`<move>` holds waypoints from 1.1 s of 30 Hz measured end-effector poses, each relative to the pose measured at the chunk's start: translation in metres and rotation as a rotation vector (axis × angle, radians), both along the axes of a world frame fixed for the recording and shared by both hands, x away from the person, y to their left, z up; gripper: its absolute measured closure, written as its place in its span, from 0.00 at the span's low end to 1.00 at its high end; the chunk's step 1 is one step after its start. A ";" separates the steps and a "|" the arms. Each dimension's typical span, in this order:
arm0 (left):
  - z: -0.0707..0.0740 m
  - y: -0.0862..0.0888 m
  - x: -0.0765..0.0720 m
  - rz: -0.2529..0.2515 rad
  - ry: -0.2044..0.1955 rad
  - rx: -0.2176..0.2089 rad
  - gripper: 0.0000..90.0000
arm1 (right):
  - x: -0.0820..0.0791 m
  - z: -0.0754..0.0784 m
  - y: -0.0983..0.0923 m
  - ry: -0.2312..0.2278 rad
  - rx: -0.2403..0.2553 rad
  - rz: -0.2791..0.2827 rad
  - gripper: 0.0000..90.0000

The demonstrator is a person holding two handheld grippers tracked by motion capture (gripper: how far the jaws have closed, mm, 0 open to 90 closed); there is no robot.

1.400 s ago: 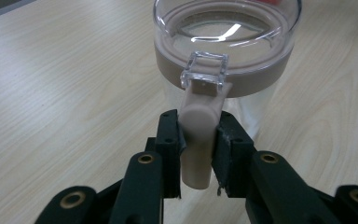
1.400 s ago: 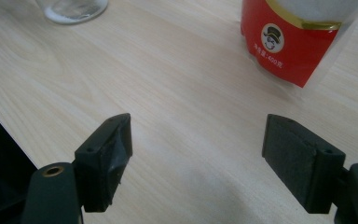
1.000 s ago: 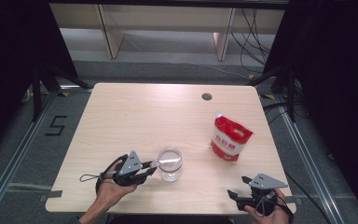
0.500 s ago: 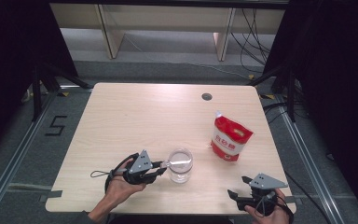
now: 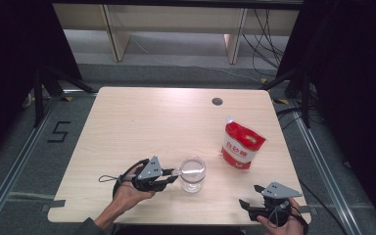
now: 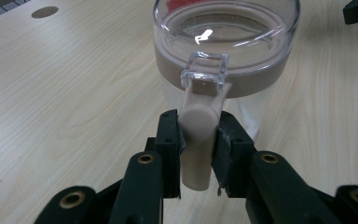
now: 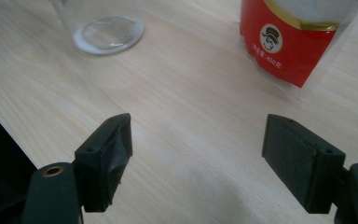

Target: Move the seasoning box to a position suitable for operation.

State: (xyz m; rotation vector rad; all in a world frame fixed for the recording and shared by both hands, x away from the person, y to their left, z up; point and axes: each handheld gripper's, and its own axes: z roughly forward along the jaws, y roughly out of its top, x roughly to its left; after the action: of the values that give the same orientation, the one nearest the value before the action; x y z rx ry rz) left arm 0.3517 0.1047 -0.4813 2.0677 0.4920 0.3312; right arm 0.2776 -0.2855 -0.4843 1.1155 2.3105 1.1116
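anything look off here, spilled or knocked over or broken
Nothing stands out. The clear jar stands upright with its lid on, the left gripper clamped on its beige latch tab. The red pouch stands upright too. The table looks dry and unspilled.

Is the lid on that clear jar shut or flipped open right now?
Shut. The clear lid sits flat on the jar, its clasp down over the beige tab, which the left gripper clamps.

One clear jar [image 5: 193,174], one red pouch [image 5: 241,145], two grippers, one table [image 5: 142,117].
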 end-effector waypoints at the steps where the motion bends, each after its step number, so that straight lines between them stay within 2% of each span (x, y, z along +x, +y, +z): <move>1: 0.000 0.000 0.000 -0.001 -0.001 0.003 0.81 | 0.000 0.000 0.000 0.001 0.004 0.000 0.28; 6: 0.000 0.001 0.002 -0.007 0.004 -0.002 0.81 | -0.001 0.001 0.000 -0.003 -0.007 -0.004 0.28; 7: 0.001 0.002 0.003 -0.017 -0.013 0.011 0.81 | 0.000 0.000 0.000 0.003 0.003 0.004 0.28; 8: 0.000 0.002 0.003 -0.006 -0.003 0.007 0.80 | 0.000 0.000 0.000 -0.001 0.000 0.001 0.28; 12: -0.001 0.002 0.004 -0.010 0.000 -0.003 0.79 | -0.001 0.001 0.000 -0.005 -0.009 -0.002 0.28; 13: 0.000 0.003 0.005 -0.002 -0.004 0.015 0.78 | -0.001 0.001 0.000 -0.003 -0.009 -0.003 0.28; 18: -0.001 0.002 0.004 0.008 0.005 0.007 0.78 | 0.000 0.000 0.000 -0.006 -0.010 -0.001 0.28; 23: 0.001 0.004 0.003 0.021 0.003 0.001 0.73 | -0.001 0.001 0.000 -0.006 -0.006 -0.003 0.28; 24: 0.002 0.004 0.001 0.024 0.013 -0.013 0.71 | -0.003 0.001 0.001 0.017 0.006 -0.021 0.28; 26: 0.005 0.006 -0.003 0.014 0.019 -0.018 0.67 | -0.002 0.001 0.001 0.010 0.014 -0.010 0.28; 27: 0.006 0.007 -0.005 0.010 0.022 -0.030 0.65 | -0.002 0.001 0.002 0.028 0.020 -0.008 0.28; 28: 0.007 0.007 -0.007 0.010 0.035 -0.041 0.62 | -0.002 0.001 0.001 0.008 0.015 -0.006 0.28; 30: 0.011 0.008 -0.011 0.005 0.034 -0.039 0.60 | -0.003 0.001 0.003 0.028 0.014 -0.014 0.28; 33: 0.015 0.012 -0.015 0.016 0.031 -0.044 0.56 | -0.003 0.002 0.003 0.031 0.011 -0.012 0.28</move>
State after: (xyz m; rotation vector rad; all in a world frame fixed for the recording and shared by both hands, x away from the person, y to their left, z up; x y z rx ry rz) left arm 0.3371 0.1170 -0.4666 2.0295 0.5302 0.2956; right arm 0.2741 -0.2821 -0.4824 1.1563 2.3208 1.1116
